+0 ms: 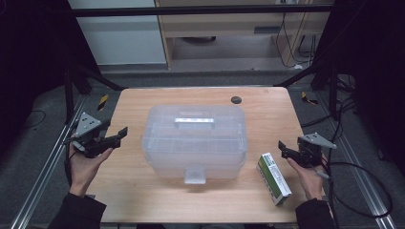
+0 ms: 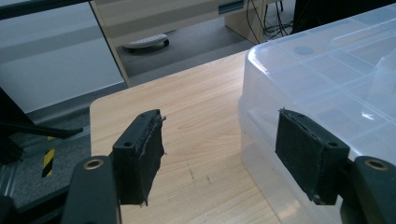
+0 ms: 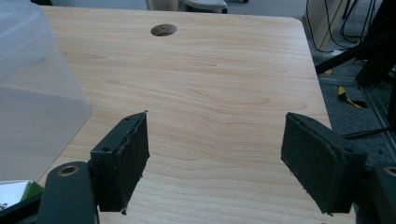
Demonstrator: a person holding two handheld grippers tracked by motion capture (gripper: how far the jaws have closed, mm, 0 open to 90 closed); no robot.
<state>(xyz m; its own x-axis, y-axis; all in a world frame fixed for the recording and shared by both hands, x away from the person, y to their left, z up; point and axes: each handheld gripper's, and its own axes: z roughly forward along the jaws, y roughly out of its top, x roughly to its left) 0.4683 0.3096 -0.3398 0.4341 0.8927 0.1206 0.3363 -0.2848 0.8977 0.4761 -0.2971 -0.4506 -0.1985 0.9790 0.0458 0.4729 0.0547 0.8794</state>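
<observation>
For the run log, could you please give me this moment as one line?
left gripper: open, left of clear lidded storage box | right gripper: open, beside green-and-white carton | nothing held

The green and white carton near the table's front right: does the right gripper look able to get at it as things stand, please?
Probably yes. The right gripper has its jaws open and is beside the green and white carton, which lies flat on the table. Nothing stands between them; the clear plastic box sits apart to its left.

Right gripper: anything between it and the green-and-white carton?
Nothing. In the high view only a short strip of bare wooden table separates the right gripper, jaws open, from the green-and-white carton lying flat beside the clear plastic lidded storage box.
</observation>
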